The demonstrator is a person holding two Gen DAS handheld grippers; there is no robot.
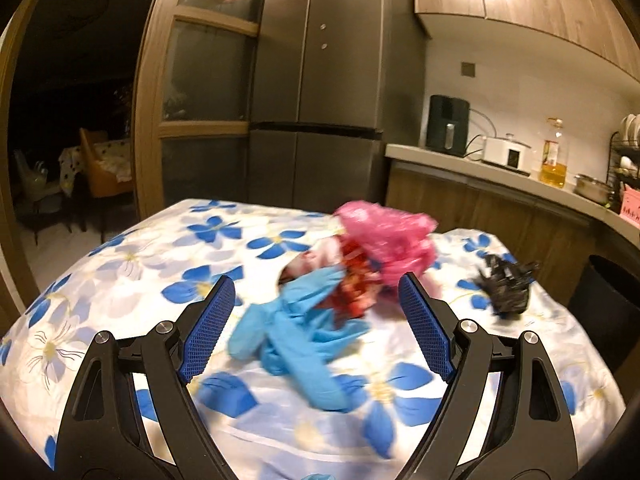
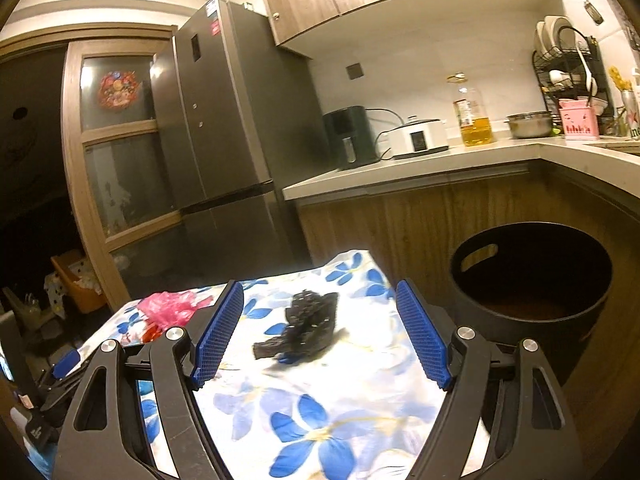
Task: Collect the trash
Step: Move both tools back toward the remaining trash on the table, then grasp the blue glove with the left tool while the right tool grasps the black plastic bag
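Both claws, left (image 1: 316,312) and right (image 2: 320,320), spread and empty; I judge nothing binned yet: blue gloves (image 1: 296,332), pink bag (image 1: 392,240) and black wad (image 2: 308,320) lie on the flowered bench (image 2: 320,412), black bin (image 2: 532,276) beside it.

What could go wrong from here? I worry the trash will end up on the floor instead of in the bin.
The crumpled black bag lies close to the table's edge beside the black bin; a clumsy grab by the open right gripper might knock it off. The blue gloves, red wrapper and pink bag overlap, so the open left gripper might drag several pieces along.
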